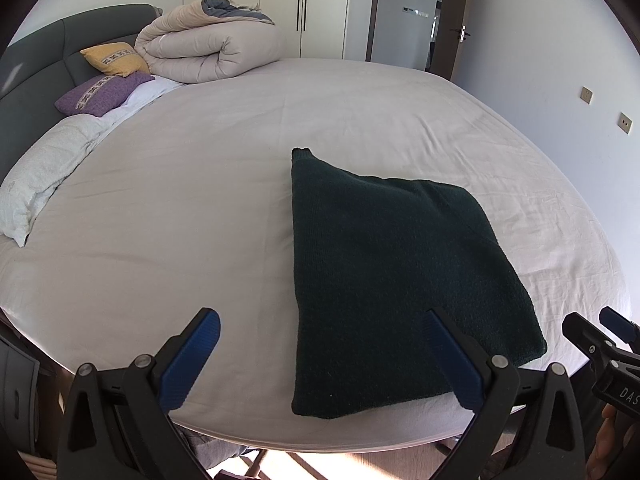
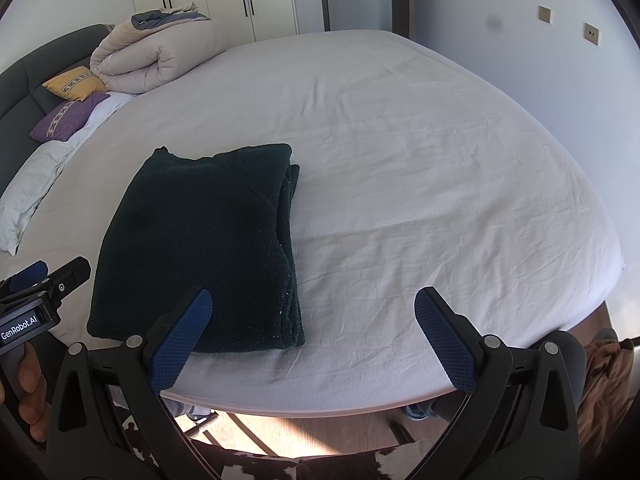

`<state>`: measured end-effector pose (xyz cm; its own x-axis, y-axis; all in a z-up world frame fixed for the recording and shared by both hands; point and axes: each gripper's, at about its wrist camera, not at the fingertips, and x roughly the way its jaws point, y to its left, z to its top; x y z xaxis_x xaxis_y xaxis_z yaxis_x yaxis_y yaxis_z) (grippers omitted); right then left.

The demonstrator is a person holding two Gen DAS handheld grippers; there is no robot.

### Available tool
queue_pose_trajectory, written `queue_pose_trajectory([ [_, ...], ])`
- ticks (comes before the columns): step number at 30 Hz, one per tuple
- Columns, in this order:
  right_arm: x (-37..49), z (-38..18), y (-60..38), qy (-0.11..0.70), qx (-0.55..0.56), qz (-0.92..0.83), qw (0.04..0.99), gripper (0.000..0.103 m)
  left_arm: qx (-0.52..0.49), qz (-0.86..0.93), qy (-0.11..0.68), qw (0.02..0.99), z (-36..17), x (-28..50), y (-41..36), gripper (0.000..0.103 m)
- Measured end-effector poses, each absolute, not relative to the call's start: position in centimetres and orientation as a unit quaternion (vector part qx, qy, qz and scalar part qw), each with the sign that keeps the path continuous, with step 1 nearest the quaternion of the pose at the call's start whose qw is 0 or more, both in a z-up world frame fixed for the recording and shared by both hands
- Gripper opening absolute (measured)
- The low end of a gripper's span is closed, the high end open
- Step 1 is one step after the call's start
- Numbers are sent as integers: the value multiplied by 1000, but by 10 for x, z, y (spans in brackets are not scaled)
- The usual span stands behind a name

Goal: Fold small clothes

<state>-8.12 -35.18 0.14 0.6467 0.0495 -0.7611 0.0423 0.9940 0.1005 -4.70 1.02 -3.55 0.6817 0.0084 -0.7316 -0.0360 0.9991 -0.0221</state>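
Note:
A dark green knitted garment (image 1: 384, 276) lies folded into a flat rectangle on the white bed sheet (image 1: 180, 200), near the bed's front edge. It also shows in the right wrist view (image 2: 200, 248), with stacked layers along its right side. My left gripper (image 1: 322, 322) is open and empty, held above the garment's near left edge. My right gripper (image 2: 312, 304) is open and empty, above the garment's near right corner. Each gripper shows at the edge of the other's view: the right one (image 1: 600, 336), the left one (image 2: 44, 280).
A rolled beige duvet (image 1: 208, 48), a yellow cushion (image 1: 114, 58) and a purple cushion (image 1: 98, 94) lie by the grey headboard at the far left. A white pillow (image 1: 40, 176) lies on the left. Wardrobes and a door stand behind. The bed's front edge drops to wooden floor.

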Motion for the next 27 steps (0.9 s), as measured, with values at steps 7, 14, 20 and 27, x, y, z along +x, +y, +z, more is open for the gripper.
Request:
queue_pose_trajectory([
  [7, -81, 1, -352, 421, 55, 2, 905, 103, -16, 11, 401, 916, -38, -47, 11, 103],
  [14, -82, 0, -352, 421, 56, 1, 905, 103, -16, 12, 401, 916, -38, -47, 10, 103],
  [20, -82, 0, -353, 421, 56, 1, 905, 103, -16, 12, 401, 916, -38, -47, 11, 103],
  [27, -82, 0, -353, 421, 56, 2, 905, 103, -16, 12, 402, 915, -38, -47, 12, 103],
])
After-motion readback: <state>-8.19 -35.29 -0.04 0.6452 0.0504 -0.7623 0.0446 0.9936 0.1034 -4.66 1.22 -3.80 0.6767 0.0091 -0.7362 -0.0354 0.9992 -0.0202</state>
